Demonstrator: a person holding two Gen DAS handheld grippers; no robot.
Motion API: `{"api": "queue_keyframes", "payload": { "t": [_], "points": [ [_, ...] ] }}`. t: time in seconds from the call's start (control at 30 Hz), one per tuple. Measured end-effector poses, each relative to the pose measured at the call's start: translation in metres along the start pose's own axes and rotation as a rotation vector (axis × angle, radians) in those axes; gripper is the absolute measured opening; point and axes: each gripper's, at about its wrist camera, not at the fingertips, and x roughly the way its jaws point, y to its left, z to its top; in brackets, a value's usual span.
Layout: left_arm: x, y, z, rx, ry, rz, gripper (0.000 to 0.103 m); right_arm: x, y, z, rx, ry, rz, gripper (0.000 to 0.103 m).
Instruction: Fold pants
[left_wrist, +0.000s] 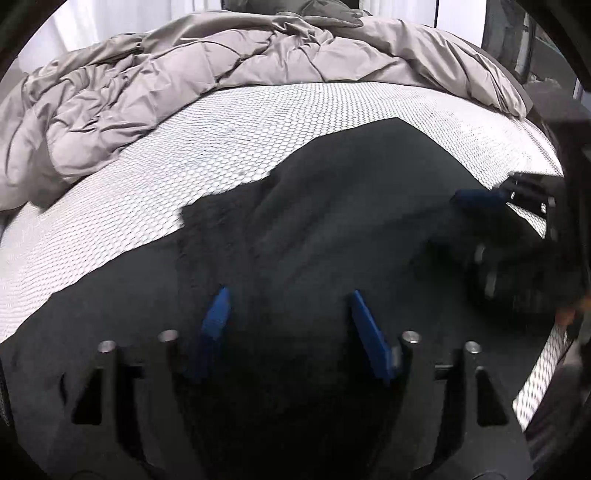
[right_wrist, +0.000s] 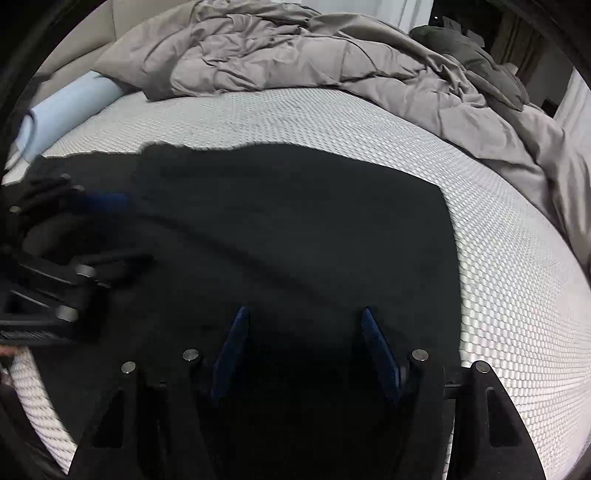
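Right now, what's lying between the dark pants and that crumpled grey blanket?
Only bare white mattress with a honeycomb texture separates the pants from the blanket; both wrist views show it.

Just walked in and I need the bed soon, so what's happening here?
A person is folding dark pants on the bare mattress, a gripper in each hand. The left gripper and right gripper both hover over the cloth with jaws apart, nothing pinched. A grey comforter is bunched behind.
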Motion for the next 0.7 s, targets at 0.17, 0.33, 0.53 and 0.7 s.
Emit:
{"api": "queue_keyframes", "payload": {
  "t": [0.17, 0.33, 0.53, 0.7],
  "points": [
    [-0.039, 0.037, -0.039, -0.106, 0.000, 0.079, 0.074, -0.017, -0.060, -0.025, 0.144, -0.006, -0.255, 0.067],
    [-0.110, 0.095, -0.093, -0.315, -0.112, 0.161, 0.091, -0.068, -0.083, -0.056, 0.331, -0.180, -0.017, 0.087],
    [-0.156, 0.170, -0.173, -0.705, -0.189, 0.169, 0.100, -0.098, -0.090, -0.070, 0.495, -0.308, 0.175, 0.096],
    [-0.149, 0.216, -0.212, -0.994, -0.236, -0.008, 0.098, -0.087, -0.084, -0.051, 0.550, -0.269, 0.230, 0.096]
  ]
}}
